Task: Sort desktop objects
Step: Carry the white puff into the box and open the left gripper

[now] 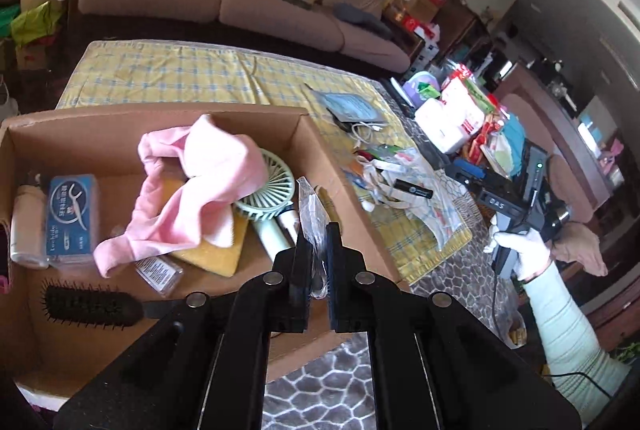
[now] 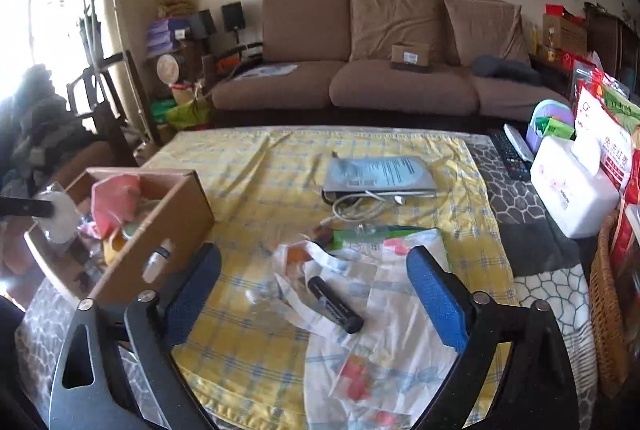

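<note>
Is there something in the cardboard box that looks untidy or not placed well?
Yes. The pink cloth lies crumpled across the cardboard box, draped over the yellow sponge and part of the green fan. The left gripper holds a clear plastic packet over the box, its jaws shut on it.

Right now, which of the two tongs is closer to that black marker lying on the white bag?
Right. The right tongs hang open just over the black marker; the left tongs are over the cardboard box, pinching a clear plastic packet.
</note>
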Tool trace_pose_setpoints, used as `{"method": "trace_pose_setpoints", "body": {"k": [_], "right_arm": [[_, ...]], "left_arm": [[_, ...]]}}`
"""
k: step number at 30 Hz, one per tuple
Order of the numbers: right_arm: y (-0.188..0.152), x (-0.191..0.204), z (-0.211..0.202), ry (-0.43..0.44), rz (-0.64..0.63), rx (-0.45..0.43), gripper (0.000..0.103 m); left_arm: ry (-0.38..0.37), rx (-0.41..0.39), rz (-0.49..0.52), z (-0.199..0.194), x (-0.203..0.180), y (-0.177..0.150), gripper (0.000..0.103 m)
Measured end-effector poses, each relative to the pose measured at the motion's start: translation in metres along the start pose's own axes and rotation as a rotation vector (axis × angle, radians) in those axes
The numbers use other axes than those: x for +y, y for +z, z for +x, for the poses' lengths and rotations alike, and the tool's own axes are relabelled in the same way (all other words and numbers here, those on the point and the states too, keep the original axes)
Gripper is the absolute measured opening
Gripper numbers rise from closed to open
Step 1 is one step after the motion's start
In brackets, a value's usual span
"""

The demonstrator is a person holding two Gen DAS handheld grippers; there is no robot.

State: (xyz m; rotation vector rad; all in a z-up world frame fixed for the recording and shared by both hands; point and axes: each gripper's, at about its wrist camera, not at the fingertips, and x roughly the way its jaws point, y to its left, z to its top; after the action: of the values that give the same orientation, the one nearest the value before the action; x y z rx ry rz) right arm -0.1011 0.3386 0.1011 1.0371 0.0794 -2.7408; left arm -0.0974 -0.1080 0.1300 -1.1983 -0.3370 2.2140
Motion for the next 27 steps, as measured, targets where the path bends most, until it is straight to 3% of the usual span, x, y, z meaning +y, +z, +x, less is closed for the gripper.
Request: {"method": "trace_pose_setpoints", "body": {"k": [2, 4, 8, 10, 12, 13, 16, 18, 20, 23, 27], "right_arm": [[-0.003, -0.006, 0.024, -0.028, -0.016, 0.094, 0.022], [-0.01, -0.014, 0.041, 0.019, 0.003, 0.165, 0.025], [-0.016, -0.011, 0.046, 0.061, 0.005, 0.154, 0.025], [-0.02, -0.006, 0.052, 0.075, -0.02, 0.177, 0.03], [-0.022, 0.001, 0.056, 0.072, -0.063, 0.201, 0.048], [-0.025, 0.003, 0.06, 0.062, -0.084, 0.219, 0.051], [-0.028, 0.006, 0.065, 0.038, -0.12, 0.227, 0.046], [-0.024, 0.0, 0.065, 0.057, -0.086, 0.239, 0.025], [-0.02, -0.004, 0.061, 0.083, -0.051, 0.239, 0.019], [-0.014, -0.004, 0.048, 0.086, -0.024, 0.213, 0.016], [0.001, 0.007, 0.015, 0.12, 0.01, 0.124, 0.015]], "left_arm": [[-0.002, 0.0, -0.019, 0.0, 0.014, -0.004, 0.005], [-0.003, -0.003, -0.033, 0.0, 0.024, -0.007, 0.005], [-0.007, 0.001, -0.064, -0.001, 0.045, -0.011, 0.005], [-0.006, 0.005, -0.068, -0.001, 0.05, -0.012, 0.005], [-0.006, 0.007, -0.072, -0.003, 0.054, -0.013, 0.005], [-0.004, 0.01, -0.074, -0.003, 0.055, -0.013, 0.005], [0.012, 0.018, -0.076, -0.006, 0.06, -0.015, 0.005], [0.026, 0.018, -0.082, -0.011, 0.066, -0.016, 0.005], [0.029, 0.013, -0.097, -0.018, 0.072, -0.015, 0.005], [0.03, 0.022, -0.114, -0.022, 0.08, -0.017, 0.005], [-0.026, 0.056, -0.129, -0.01, 0.073, -0.018, 0.005]]}}
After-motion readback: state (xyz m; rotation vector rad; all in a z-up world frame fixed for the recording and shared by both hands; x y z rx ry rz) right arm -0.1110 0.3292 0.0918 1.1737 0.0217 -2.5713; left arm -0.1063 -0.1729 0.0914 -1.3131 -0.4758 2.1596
